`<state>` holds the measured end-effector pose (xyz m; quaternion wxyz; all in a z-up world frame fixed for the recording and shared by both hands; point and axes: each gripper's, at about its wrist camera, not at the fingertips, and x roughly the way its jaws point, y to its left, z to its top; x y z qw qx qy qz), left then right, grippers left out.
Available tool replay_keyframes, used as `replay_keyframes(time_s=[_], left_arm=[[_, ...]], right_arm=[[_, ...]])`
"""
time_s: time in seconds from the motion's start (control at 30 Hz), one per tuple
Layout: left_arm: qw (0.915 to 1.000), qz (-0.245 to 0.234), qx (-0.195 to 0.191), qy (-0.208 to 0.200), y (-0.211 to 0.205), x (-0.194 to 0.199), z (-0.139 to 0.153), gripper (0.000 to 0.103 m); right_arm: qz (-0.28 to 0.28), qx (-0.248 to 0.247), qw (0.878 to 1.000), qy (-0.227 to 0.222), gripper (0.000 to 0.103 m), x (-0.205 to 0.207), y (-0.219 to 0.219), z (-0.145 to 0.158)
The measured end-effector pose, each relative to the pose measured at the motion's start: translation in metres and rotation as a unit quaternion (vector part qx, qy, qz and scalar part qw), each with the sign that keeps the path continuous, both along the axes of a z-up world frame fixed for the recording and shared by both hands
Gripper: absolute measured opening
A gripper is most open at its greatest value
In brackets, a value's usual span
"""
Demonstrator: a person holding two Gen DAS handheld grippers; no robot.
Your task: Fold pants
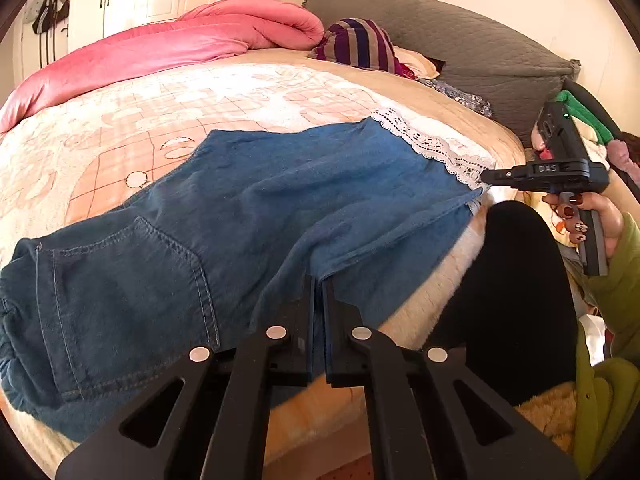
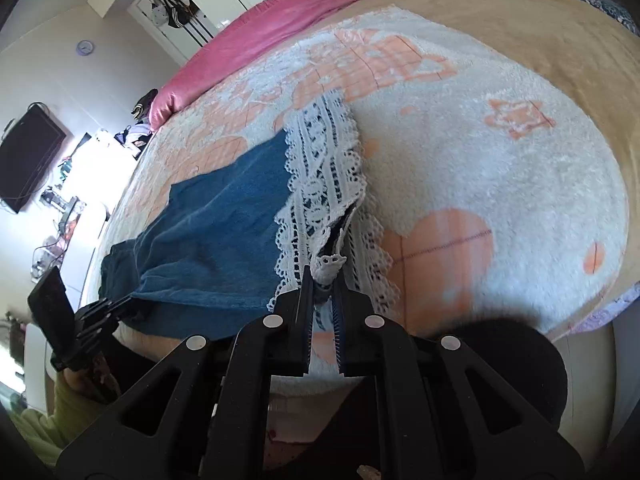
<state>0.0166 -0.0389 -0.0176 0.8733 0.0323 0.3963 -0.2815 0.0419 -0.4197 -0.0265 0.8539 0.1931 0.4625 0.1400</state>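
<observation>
Pants (image 1: pixel 248 208) lie spread across the bed (image 1: pixel 120 120); your left gripper (image 1: pixel 319 280) jaws are clamped on the near denim edge, your right gripper (image 2: pixel 322 270) jaws on the lace hem (image 2: pixel 320 184). Uneven pulling could tear lace or skew the fold.

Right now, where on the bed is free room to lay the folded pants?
Free: the patterned blanket between the denim pants and the pink quilt. Crowded: the headboard end, with the striped cloth and grey pillow.
</observation>
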Motion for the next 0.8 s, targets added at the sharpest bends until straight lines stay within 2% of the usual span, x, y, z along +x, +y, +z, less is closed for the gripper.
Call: replay_keyframes(time_s=[0.13, 0.2, 0.23, 0.27, 0.3, 0.33, 0.37, 0.4, 0.47, 0.6, 0.7, 0.77, 0.8], left_arm=[[0.9997, -0.013, 0.016, 0.014, -0.007, 0.002, -0.011, 0.003], [0.9995, -0.016, 0.019, 0.018, -0.009, 0.001, -0.013, 0.003], [0.9995, -0.018, 0.018, 0.019, -0.008, 0.000, -0.014, 0.003], [0.9995, -0.018, 0.017, 0.019, -0.008, 0.000, -0.013, 0.003], [0.9996, -0.018, 0.015, 0.019, -0.007, 0.000, -0.013, 0.003], [0.9995, -0.017, 0.016, 0.019, -0.007, 0.000, -0.014, 0.003], [0.9995, -0.016, 0.017, 0.020, -0.008, 0.000, -0.015, 0.003], [0.9995, -0.016, 0.017, 0.021, -0.008, 0.000, -0.016, 0.003], [0.9995, -0.016, 0.020, 0.021, -0.010, 0.000, -0.017, 0.003], [0.9996, -0.012, 0.021, 0.017, -0.010, -0.001, -0.015, 0.003], [0.9997, -0.009, 0.020, 0.012, -0.011, -0.002, -0.012, 0.003], [0.9998, -0.010, 0.018, 0.007, -0.011, -0.003, -0.010, 0.003], [0.9998, -0.009, 0.017, 0.007, -0.011, -0.002, -0.010, 0.003]], right_arm=[[-0.006, -0.011, 1.000, 0.019, 0.005, 0.002, -0.002, -0.013], [-0.014, -0.030, 0.999, 0.013, 0.010, -0.001, -0.002, -0.009], [-0.021, -0.048, 0.999, 0.005, 0.015, -0.004, -0.002, -0.004], [-0.025, -0.088, 0.996, -0.012, 0.020, -0.008, 0.003, 0.004], [-0.021, -0.131, 0.991, -0.037, 0.020, -0.013, 0.009, 0.012], [0.000, -0.174, 0.982, -0.072, 0.020, -0.020, 0.024, 0.023], [0.029, -0.190, 0.977, -0.094, 0.020, -0.025, 0.038, 0.029], [0.055, -0.191, 0.974, -0.106, 0.020, -0.027, 0.050, 0.032], [0.143, -0.187, 0.963, -0.128, 0.020, -0.033, 0.089, 0.032], [0.288, -0.212, 0.922, -0.146, 0.020, -0.035, 0.163, 0.016], [0.332, -0.237, 0.903, -0.135, 0.021, -0.026, 0.190, -0.002], [0.338, -0.253, 0.898, -0.124, 0.020, -0.018, 0.195, -0.012], [0.338, -0.255, 0.898, -0.118, 0.014, -0.014, 0.196, -0.016]])
